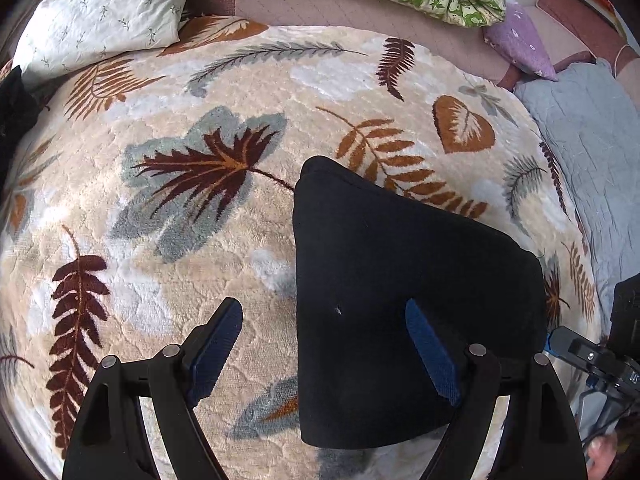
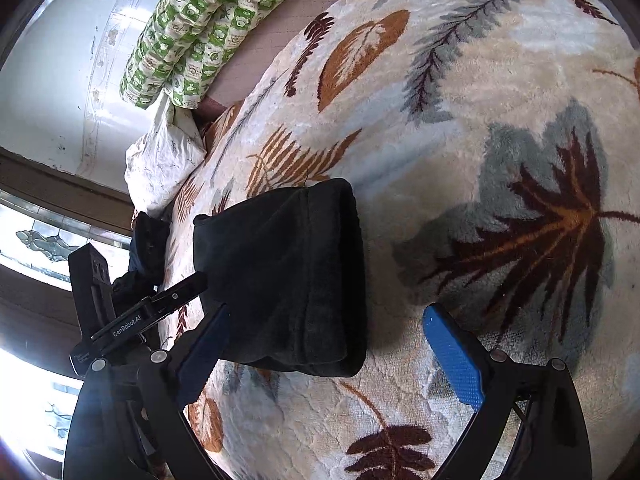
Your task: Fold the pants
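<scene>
From the left wrist, the folded black pants point(image 1: 400, 300) lie on the leaf-patterned blanket point(image 1: 180, 260) covering the bed, their near edge hidden behind the left gripper point(image 1: 324, 356), which tilts steeply down, jaws wide and empty. From the right wrist, the right gripper point(image 2: 332, 356) angles down, jaws spread, gripping nothing; the pants point(image 2: 280, 276) lie near the bed's edge.

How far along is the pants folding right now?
Nearly finished, it seems. Done: the black pants lie folded into a compact bundle on the leaf blanket, layered edges stacked. In hand: nothing. The left gripper and the right gripper both have their jaws open, neither pinching the cloth. Left: perhaps a final smoothing or moving the bundle aside; no loose leg shows.
</scene>
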`<state>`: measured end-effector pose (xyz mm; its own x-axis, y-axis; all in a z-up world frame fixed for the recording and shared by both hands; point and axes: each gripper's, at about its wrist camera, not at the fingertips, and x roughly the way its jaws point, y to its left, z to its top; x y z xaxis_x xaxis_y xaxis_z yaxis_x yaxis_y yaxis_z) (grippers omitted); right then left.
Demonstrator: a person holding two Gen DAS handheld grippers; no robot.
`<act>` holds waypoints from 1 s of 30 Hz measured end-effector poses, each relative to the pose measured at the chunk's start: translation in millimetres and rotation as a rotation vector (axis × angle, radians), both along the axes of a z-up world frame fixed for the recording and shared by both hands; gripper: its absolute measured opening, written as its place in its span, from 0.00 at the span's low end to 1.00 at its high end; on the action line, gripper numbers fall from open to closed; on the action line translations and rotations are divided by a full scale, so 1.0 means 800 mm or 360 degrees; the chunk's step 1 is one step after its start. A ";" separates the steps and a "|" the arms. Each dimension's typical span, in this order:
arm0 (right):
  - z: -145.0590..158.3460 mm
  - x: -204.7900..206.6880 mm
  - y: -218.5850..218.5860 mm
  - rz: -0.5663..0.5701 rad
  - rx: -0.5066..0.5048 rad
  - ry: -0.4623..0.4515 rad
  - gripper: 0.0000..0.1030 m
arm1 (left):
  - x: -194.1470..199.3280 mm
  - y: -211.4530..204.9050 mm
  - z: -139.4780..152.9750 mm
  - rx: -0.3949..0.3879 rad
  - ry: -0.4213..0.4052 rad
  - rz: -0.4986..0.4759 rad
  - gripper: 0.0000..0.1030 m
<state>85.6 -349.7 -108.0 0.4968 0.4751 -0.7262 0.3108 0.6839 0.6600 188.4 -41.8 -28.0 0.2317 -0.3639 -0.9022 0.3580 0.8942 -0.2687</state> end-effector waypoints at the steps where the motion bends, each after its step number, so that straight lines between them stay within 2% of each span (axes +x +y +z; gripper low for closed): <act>1: -0.002 0.001 0.000 0.0003 -0.0003 0.0005 0.94 | 0.003 -0.001 -0.002 -0.0020 0.0026 -0.0006 0.81; 6: 0.001 0.008 0.000 0.0012 -0.0008 -0.0002 0.95 | 0.029 0.003 -0.020 -0.0200 0.0269 -0.0014 0.81; 12: -0.005 0.024 0.000 0.0016 0.0035 -0.0003 0.96 | 0.058 0.000 -0.044 -0.0289 0.0423 -0.0015 0.84; 16: -0.012 0.044 0.012 0.0085 0.0147 -0.0045 0.96 | 0.068 -0.001 -0.053 -0.0343 0.0448 -0.0012 0.94; 18: -0.022 0.055 0.021 0.0149 0.0207 -0.0040 1.00 | 0.069 -0.006 -0.057 -0.0343 0.0441 -0.0035 0.97; 21: -0.024 0.061 0.027 0.0233 0.0155 -0.0027 1.00 | 0.065 -0.017 -0.060 -0.0303 0.0396 -0.0109 0.99; 25: -0.025 0.063 0.027 0.0288 0.0172 -0.0021 1.00 | 0.057 -0.031 -0.061 -0.0248 0.0334 -0.0189 0.99; 30: -0.017 0.070 0.049 0.0361 -0.0032 0.0034 1.00 | 0.052 -0.030 -0.057 -0.0200 0.0304 -0.0206 0.94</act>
